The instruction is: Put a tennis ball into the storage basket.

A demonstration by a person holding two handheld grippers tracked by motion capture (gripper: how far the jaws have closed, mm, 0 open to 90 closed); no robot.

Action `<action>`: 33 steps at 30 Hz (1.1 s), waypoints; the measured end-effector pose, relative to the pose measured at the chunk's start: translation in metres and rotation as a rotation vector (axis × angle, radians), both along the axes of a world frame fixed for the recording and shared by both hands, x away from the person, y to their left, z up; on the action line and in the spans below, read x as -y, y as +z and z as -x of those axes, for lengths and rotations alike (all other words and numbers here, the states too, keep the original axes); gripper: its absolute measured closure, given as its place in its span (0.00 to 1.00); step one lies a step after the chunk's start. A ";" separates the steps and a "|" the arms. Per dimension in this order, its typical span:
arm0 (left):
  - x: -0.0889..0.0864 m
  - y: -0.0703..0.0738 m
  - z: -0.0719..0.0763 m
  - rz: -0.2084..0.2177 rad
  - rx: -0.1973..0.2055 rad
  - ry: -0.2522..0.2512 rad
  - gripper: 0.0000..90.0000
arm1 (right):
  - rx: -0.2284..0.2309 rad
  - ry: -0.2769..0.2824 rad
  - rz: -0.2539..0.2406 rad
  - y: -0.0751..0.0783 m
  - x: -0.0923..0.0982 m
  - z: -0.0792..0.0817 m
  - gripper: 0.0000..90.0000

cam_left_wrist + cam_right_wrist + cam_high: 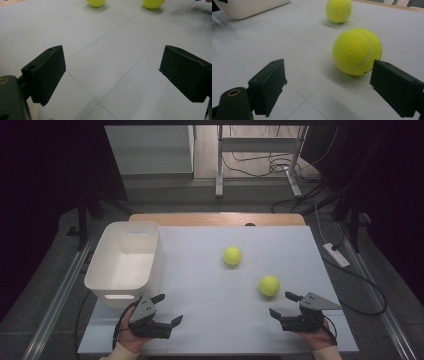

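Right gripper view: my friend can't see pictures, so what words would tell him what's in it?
A fuzzy yellow-green tennis ball sits on the pale grey table just ahead of the open right gripper, whose two black jaws stand wide apart with nothing between them. A second yellow-green tennis ball lies farther back, and a white plastic bin is at the top left.

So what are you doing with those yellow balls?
A person holds a two-jaw gripper in each hand over a white table. The right gripper is open and close to the nearer tennis ball, not touching it. The left gripper is open too, with nothing between its jaws. The other tennis ball lies farther back, and the white bin at the left has no ball in it.
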State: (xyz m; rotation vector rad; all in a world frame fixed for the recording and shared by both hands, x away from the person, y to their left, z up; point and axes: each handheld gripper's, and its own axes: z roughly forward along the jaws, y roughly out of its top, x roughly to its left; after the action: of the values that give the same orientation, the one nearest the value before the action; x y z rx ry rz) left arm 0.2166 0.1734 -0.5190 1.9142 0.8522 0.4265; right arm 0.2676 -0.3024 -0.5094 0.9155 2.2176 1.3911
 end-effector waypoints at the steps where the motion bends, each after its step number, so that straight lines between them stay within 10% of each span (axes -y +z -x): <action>1: 0.001 0.000 0.000 -0.002 0.001 0.000 0.08 | 0.001 0.000 0.003 0.000 0.001 0.000 0.15; 33: 0.015 0.009 -0.001 -0.010 0.010 0.000 0.08 | 0.009 0.017 -0.001 -0.001 0.000 -0.002 0.15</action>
State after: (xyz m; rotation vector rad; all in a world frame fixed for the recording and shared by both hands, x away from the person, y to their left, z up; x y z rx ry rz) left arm 0.2175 0.1581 -0.5104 1.9194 0.8446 0.4405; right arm 0.2693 -0.3029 -0.5106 0.8910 2.2228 1.4016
